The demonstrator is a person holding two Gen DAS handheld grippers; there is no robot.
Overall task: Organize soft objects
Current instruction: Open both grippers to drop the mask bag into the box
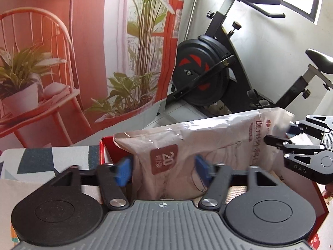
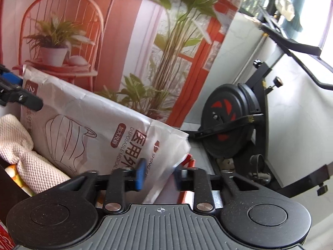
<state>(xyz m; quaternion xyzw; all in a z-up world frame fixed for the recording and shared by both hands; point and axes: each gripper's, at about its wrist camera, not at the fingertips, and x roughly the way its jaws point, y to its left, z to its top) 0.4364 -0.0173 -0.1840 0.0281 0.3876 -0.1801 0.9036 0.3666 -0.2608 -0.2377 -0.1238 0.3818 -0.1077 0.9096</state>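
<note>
two grippers work one white mask packet [image 1: 208, 145], which stands on edge, leaning in a red box [image 1: 103, 148]. left gripper [image 1: 164, 169]: blue pads spread wide to either side of the packet's lower part, clear of it, so released. right gripper [image 2: 159, 174]: jaws part open astride the packet's corner; pads blurred, no visible pinch on the film. a cream knitted cloth [image 2: 25, 152] lies in the box just beside the packet. patterned tablecloth [image 1: 31, 162] under the box. exercise bike [image 1: 208, 73] well behind, by a printed backdrop [image 1: 83, 41] of chair and plants.
</note>
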